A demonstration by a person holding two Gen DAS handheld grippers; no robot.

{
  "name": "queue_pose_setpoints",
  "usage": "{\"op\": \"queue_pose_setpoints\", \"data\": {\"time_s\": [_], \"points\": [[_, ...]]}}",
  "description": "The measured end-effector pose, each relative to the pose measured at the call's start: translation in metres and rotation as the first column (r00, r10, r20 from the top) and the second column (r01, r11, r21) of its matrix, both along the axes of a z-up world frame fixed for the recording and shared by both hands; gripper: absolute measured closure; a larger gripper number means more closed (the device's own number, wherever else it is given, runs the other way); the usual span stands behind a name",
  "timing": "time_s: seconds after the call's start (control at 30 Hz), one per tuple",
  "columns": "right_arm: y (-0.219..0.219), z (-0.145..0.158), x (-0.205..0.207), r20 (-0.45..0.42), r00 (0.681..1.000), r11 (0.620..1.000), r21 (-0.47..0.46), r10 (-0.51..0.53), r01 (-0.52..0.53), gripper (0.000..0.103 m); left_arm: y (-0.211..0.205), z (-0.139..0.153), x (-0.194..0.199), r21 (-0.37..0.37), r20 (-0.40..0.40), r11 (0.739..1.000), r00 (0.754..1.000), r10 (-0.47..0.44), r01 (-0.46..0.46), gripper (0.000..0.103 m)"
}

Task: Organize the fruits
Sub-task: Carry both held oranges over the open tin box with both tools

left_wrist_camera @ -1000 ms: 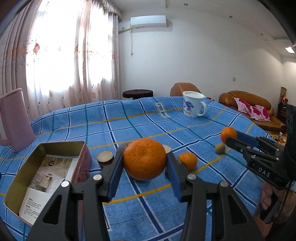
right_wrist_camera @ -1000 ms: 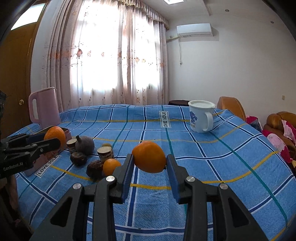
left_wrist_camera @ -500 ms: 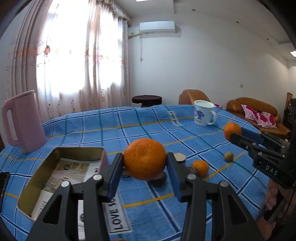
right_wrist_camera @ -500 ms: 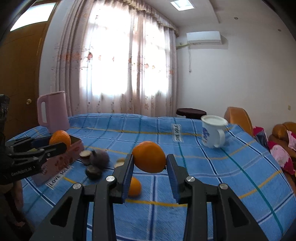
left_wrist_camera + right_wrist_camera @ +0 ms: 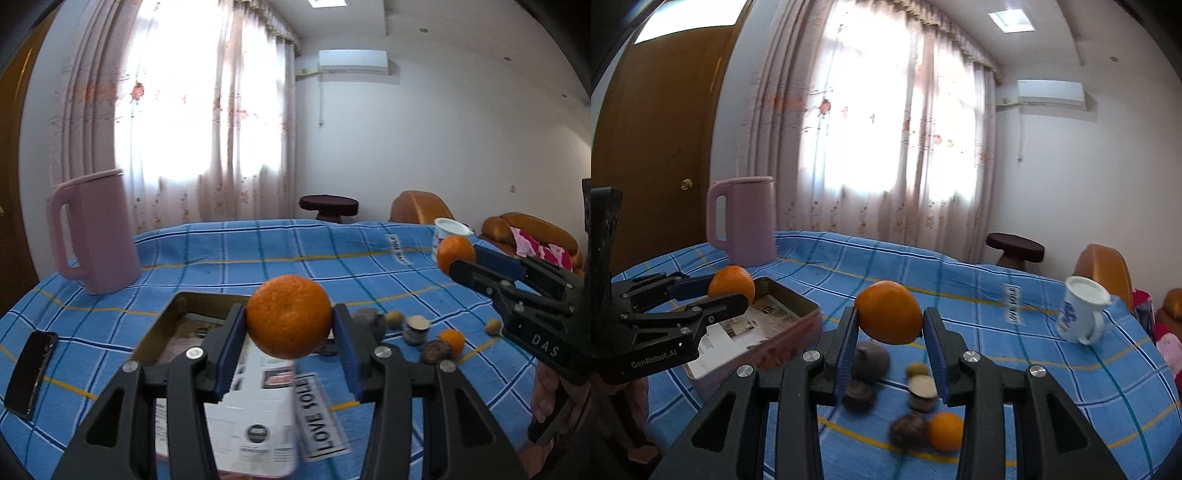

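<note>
My left gripper is shut on a large orange, held in the air over the open metal tin lined with printed paper. My right gripper is shut on a second orange, raised above the loose fruit on the blue checked cloth. In the left wrist view that right gripper comes in from the right with its orange. In the right wrist view the left gripper and its orange hang over the tin. A small orange and several dark fruits lie on the cloth.
A pink jug stands at the back left and a black phone lies at the left edge. A white mug stands at the right. A "LOVE SOLE" label lies on the cloth by the tin. Sofas stand beyond the table.
Both grippers have swung left and risen with their oranges. The left one now hangs over the tin, and the jug and phone have come into view.
</note>
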State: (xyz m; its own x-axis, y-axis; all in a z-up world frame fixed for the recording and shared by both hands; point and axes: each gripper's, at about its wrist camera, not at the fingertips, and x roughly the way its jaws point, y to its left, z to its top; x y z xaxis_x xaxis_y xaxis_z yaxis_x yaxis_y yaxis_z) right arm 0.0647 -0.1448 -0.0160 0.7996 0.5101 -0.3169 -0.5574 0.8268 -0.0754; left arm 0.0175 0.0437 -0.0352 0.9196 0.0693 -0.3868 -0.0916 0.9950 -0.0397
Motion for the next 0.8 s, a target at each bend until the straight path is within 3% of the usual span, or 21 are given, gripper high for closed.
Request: {"op": "queue_pose_setpoints", "data": {"time_s": [0.53,0.8], "points": [[0.096,-0.006,0.003,0.002,0.989,0.984,-0.097,0.151,-0.15,0.065,0.071,-0.007,-0.005,-0.037,-0.035,0.989,0.989,0.143,-0.144,0.054],[0.126,-0.02,0.004,-0.025,0.981,0.972,-0.137,0.19,-0.192,0.065,0.088,-0.017,-0.004,-0.046,-0.074,0.985,0.984,0.161,-0.165,0.054]]}}
